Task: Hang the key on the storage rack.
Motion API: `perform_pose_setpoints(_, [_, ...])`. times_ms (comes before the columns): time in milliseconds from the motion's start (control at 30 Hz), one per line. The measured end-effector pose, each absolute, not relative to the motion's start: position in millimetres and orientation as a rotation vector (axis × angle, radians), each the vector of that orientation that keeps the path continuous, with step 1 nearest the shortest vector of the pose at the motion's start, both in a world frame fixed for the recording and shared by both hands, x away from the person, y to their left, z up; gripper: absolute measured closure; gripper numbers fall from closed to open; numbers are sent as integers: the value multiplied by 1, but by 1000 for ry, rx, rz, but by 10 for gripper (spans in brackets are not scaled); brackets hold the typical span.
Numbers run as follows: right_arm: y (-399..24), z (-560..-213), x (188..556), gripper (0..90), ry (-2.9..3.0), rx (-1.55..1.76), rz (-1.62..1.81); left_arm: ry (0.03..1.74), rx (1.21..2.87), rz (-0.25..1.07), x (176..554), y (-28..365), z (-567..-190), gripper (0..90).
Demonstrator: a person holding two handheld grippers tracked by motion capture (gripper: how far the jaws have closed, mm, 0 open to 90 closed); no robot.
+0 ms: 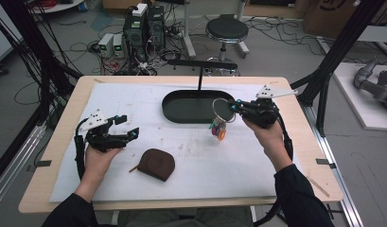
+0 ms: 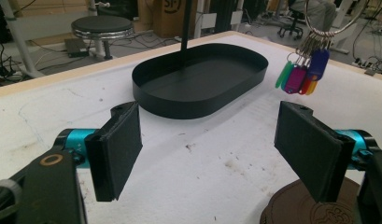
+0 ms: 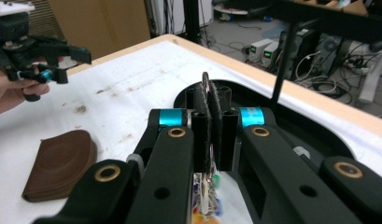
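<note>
Right claw [image 1: 234, 107] clamped on key ring [image 1: 223, 109] (tags dangling) beside tray [image 1: 181, 113]; left claw [image 1: 127, 126] released above bench [image 1: 134, 99].

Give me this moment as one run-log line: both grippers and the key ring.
right gripper: shut on key ring, tags hanging above table | left gripper: open, empty, near brown pouch | black tray: empty

Black gripper [image 1: 227, 106], teal collars, dark sleeves

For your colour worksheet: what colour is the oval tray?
Black oval metal tray, clearest in the left gripper view.
</note>
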State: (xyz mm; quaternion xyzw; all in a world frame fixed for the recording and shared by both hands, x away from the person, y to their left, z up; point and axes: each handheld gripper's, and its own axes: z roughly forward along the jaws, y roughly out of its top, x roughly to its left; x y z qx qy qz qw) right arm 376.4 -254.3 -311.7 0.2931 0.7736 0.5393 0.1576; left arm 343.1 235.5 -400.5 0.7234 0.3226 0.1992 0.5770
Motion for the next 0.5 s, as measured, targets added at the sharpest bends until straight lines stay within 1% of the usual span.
perform_pose_setpoints(500, [-266, -285, 398, 886, 2140, 846, 1514, 753, 1696, 465, 344, 236, -401, 230])
